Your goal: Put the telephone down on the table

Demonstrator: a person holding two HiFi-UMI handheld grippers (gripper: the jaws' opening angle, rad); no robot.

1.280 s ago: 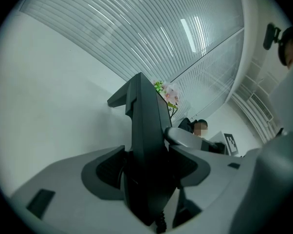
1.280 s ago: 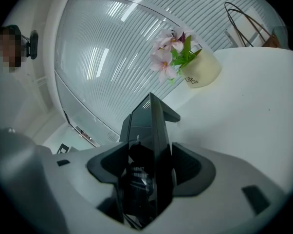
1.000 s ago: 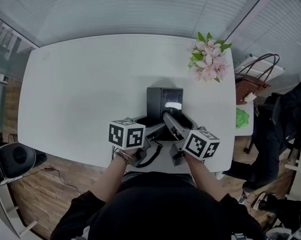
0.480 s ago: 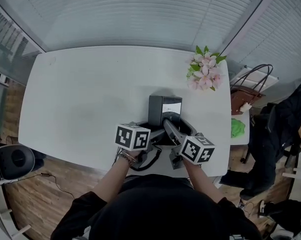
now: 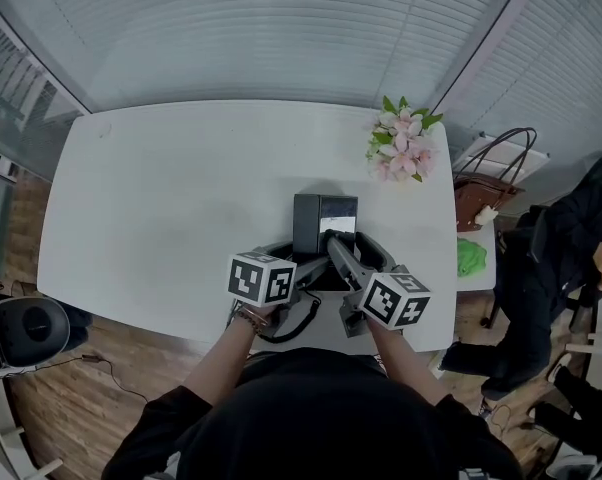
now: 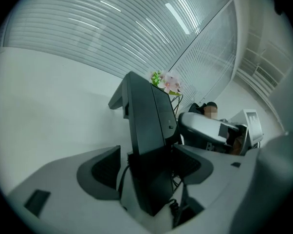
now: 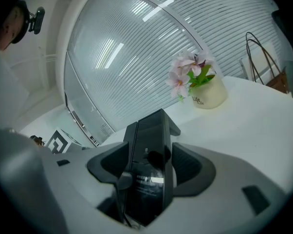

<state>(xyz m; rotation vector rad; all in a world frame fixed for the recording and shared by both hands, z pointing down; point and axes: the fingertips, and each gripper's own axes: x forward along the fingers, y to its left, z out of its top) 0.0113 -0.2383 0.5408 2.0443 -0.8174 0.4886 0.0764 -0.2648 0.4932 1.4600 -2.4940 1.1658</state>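
The black desk telephone (image 5: 324, 224) stood on the white worktop (image 5: 161, 198) near the pot of pink flowers (image 5: 399, 146), where the left tool (image 6: 149, 165) had just been opening, its jaws loose around it, while the right tool (image 7: 147, 167) clamped it, so a skewed withdrawal might have toppled it.

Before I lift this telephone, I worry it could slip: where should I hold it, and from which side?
Best clamp the telephone across its two flat side walls, low down, coming from the near edge of the table. It looks like a narrow slab with parallel sides that two jaws can straddle; the sloped face and the cord at its near end likely give no firm hold.
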